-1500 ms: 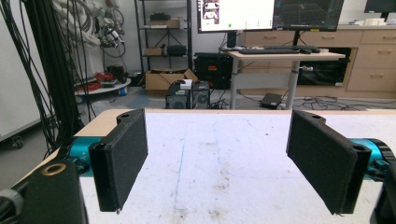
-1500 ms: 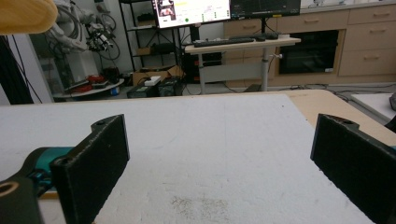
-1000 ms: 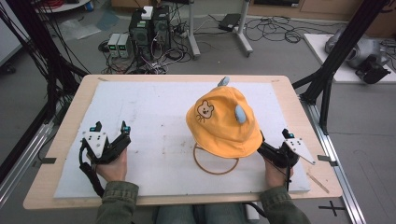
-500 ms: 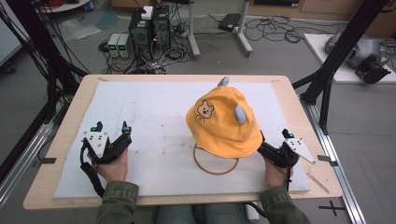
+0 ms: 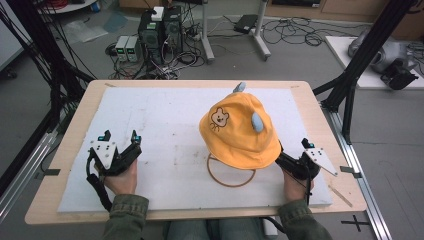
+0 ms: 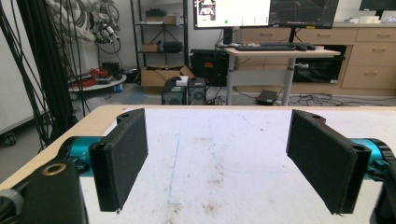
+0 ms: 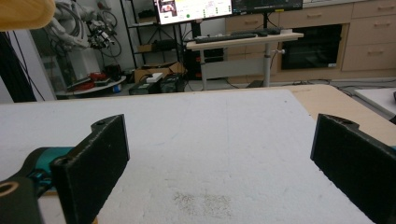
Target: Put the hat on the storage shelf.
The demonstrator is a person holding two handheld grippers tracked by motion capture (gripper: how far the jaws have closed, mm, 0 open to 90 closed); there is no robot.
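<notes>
One yellow hat (image 5: 241, 131) with a bear face and two grey-blue ears sits right of centre on the white mat (image 5: 165, 125), propped over a wooden ring stand (image 5: 231, 171); we read no lettering on it. Our left gripper (image 5: 120, 141) rests well apart near the mat's left edge, jaws spread, nothing between. Our right gripper (image 5: 278, 156), just beside the hat's brim, jaws likewise wide, holds nothing.

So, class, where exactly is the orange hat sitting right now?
In the high view, the orange hat sits propped up on the right half of the white mat, above a round ring base, just left of the right gripper.
</notes>
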